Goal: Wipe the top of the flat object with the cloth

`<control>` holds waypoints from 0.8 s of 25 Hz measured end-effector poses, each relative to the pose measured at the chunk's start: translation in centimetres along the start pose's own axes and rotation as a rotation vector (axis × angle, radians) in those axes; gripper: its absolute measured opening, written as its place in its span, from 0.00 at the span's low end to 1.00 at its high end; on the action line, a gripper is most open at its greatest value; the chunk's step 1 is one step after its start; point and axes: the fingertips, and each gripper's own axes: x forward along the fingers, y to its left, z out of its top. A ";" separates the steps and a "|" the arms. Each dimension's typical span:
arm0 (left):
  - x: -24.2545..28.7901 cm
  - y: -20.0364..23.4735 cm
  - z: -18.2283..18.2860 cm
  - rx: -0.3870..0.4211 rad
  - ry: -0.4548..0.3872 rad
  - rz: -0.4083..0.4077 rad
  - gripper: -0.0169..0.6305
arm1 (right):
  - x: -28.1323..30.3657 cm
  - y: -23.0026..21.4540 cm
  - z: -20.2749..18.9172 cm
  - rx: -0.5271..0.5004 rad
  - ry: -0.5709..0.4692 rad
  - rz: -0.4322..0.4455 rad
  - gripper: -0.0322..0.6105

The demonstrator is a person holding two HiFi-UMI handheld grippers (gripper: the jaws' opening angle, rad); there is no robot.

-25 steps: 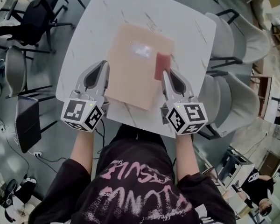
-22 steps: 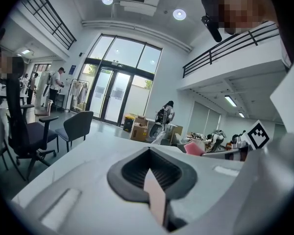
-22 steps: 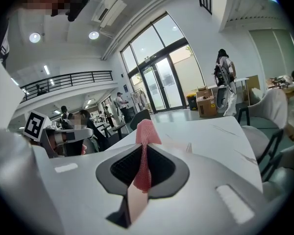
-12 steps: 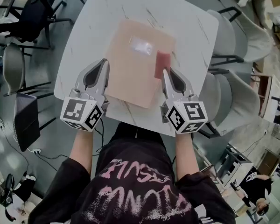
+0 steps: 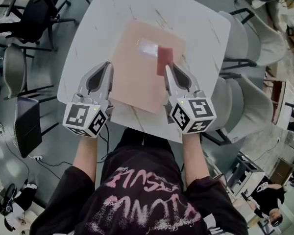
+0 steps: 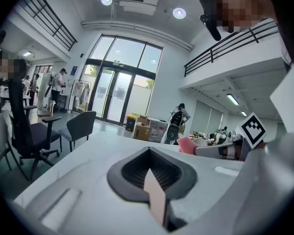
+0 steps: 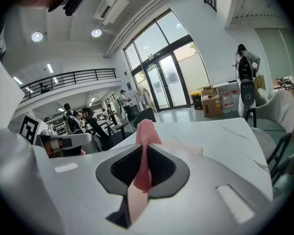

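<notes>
Pink cloth pressed on a peach board, with 2 tongs at its sides

The flat object is a pale peach rectangle with a smooth, plain face. It lies slightly turned on the white marbled desk, and 1 bright glare patch shows near its far edge. The cloth is salmon-pink with a fine mesh weave. It is folded into a narrow strip and rests on the board's far right part, just beside the glare. The right tongs are clamped on the cloth's near end, which stands up between them. The left tongs sit at the board's left edge, drawn together with only a thin pale sliver along their seam.
</notes>
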 end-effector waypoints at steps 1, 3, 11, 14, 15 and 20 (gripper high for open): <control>0.0 0.0 0.0 0.000 0.000 0.001 0.03 | 0.4 0.3 0.2 -0.006 0.001 0.008 0.13; -0.2 0.2 -0.1 0.001 -0.001 0.007 0.03 | 1.3 1.0 0.6 -0.017 0.000 0.027 0.13; -0.7 1.4 -0.1 -0.018 -0.009 0.039 0.03 | 5.3 4.7 1.8 -0.034 0.007 0.104 0.13; -0.9 1.6 -0.2 -0.017 -0.009 0.046 0.03 | 6.8 6.1 1.4 -0.051 0.048 0.137 0.13; -0.9 1.8 -0.2 -0.017 -0.008 0.048 0.03 | 7.3 6.5 1.3 -0.055 0.063 0.145 0.13; -1.0 2.3 -0.3 -0.015 -0.001 0.060 0.03 | 9.2 8.2 1.2 -0.065 0.086 0.183 0.13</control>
